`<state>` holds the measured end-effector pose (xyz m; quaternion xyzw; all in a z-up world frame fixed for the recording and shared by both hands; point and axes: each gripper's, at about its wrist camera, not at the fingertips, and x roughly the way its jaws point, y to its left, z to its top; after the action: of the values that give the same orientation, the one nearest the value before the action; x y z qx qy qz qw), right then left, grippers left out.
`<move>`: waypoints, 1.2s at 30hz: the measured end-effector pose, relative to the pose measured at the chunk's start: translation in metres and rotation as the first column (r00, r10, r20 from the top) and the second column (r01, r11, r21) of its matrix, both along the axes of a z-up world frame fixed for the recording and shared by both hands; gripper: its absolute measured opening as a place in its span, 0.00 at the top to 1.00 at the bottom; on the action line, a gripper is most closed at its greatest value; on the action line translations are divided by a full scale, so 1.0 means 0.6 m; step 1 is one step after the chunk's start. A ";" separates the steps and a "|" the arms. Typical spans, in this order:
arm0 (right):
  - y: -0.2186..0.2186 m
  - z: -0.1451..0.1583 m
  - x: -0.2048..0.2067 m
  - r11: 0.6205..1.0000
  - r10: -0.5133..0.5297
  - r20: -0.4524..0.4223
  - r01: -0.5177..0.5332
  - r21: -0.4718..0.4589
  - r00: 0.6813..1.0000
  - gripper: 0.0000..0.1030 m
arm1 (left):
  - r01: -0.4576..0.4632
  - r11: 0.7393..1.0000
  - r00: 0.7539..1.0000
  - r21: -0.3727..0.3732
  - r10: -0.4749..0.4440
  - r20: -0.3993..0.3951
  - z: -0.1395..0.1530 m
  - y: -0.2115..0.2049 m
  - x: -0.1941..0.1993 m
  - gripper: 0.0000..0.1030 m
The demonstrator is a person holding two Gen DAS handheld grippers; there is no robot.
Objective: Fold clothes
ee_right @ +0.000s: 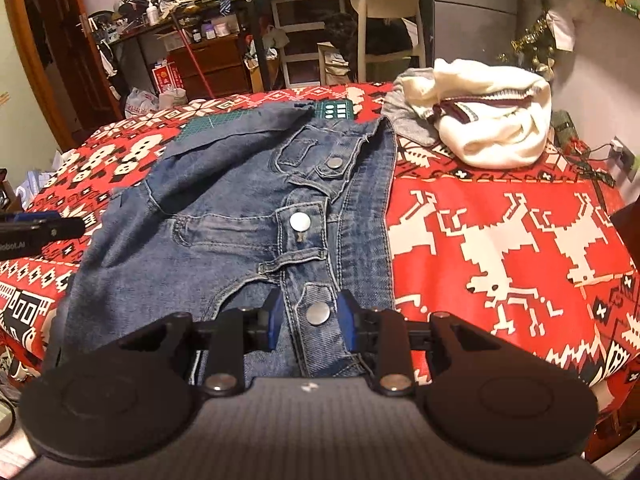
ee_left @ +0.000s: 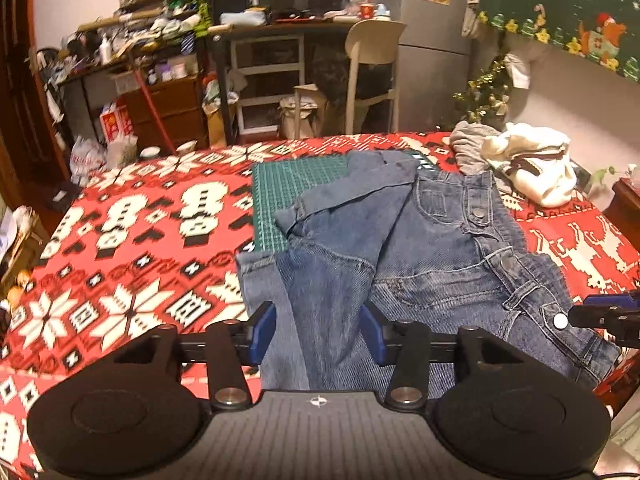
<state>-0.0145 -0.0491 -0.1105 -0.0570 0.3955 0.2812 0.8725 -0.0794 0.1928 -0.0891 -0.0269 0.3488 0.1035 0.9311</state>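
A blue denim jacket (ee_left: 400, 248) lies partly folded on the red patterned tablecloth (ee_left: 132, 216), one sleeve laid across its body. My left gripper (ee_left: 318, 320) stands open at the jacket's near edge, its blue pads astride the denim. It shows at the left border of the right wrist view too, as the left gripper (ee_right: 40, 226). In that view the denim jacket (ee_right: 224, 200) has its button placket running toward me. My right gripper (ee_right: 310, 308) is open, with the placket and a metal button (ee_right: 318, 314) between its fingers. The right gripper (ee_left: 600, 316) also shows at the jacket's right corner.
A white sweater (ee_right: 492, 124) lies crumpled on a grey garment (ee_right: 404, 112) at the far right of the table. A green cutting mat (ee_left: 288, 196) sticks out from under the jacket. Beyond the table's far edge stand a chair (ee_left: 374, 64), cluttered shelves and a desk.
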 end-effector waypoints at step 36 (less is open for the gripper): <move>-0.016 -0.023 0.052 0.999 -0.053 -0.041 0.052 -0.005 0.998 0.64 | -0.251 0.966 0.968 -0.064 0.250 -0.019 -0.065 0.091 0.206 0.87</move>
<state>0.0167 -0.0584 -0.1244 -0.0424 0.4152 0.2586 0.8712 0.0440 0.2472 -0.1278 -0.1009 0.3507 0.2091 0.9073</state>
